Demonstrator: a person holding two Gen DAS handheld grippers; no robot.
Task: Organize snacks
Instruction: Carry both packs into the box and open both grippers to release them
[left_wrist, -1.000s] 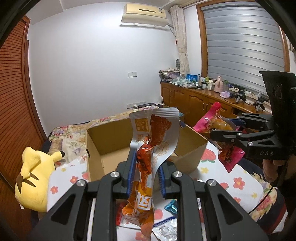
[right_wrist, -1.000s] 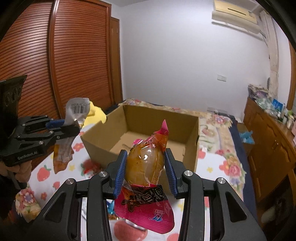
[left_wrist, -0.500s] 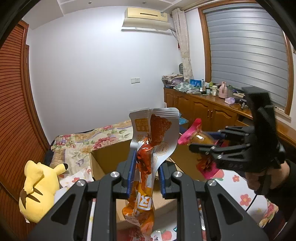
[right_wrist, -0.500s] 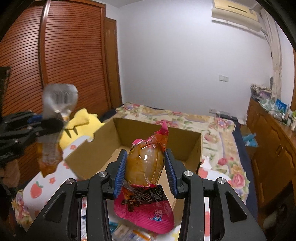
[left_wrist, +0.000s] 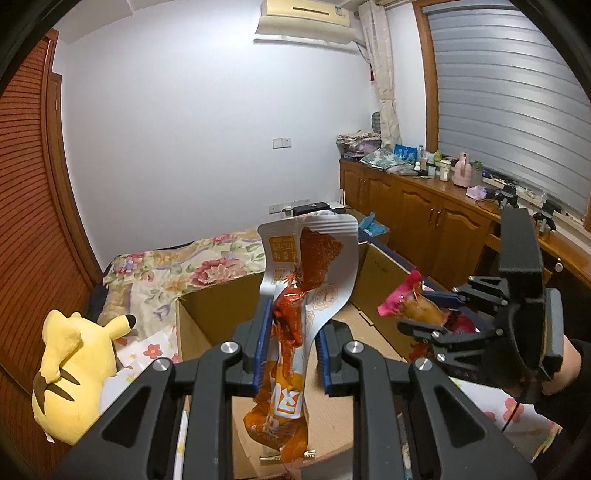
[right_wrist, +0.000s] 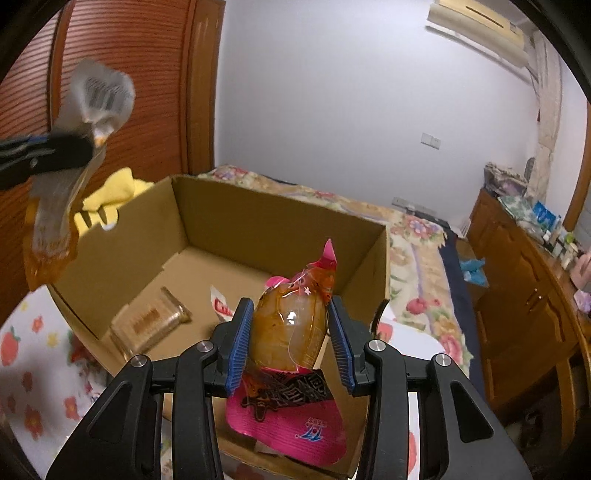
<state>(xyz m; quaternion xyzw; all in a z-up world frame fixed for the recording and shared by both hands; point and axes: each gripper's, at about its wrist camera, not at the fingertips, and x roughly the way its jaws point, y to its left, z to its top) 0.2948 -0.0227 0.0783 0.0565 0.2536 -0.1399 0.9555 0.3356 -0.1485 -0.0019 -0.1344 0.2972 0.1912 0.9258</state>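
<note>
Left wrist view looks past my left gripper (left_wrist: 290, 354) into a bedroom: a yellow plush toy (left_wrist: 70, 373) lies off to the left on the bed beside the cardboard box (left_wrist: 218, 306), a wooden cabinet (left_wrist: 424, 225) cluttered with bottles runs under the shuttered window, and an air conditioner (left_wrist: 306, 18) hangs high on the white wall. The box sits open-topped on a flower-and-strawberry sheet (right_wrist: 33, 354), its near wall directly below both tools.

My left gripper is clamped on an orange-and-silver snack pouch (left_wrist: 299, 314), which stands upright between the blue pads, its silver top curling over above them and its orange tail hanging down over the box. From the right wrist view that pouch is blurred, so I can only read a barcode patch near its top.

My right gripper (right_wrist: 290, 343) is closed around a pink-tipped packet of amber food (right_wrist: 291, 332), clear over the glossy brown contents, with a pink printed flap drooping below the fingers. It hangs above the box's near right corner. Inside the box already lie a clear-wrapped pack of biscuits (right_wrist: 151, 325) on the left of the floor and a red-and-white wrapper (right_wrist: 221, 306), partly hidden behind my left finger pad.
</note>
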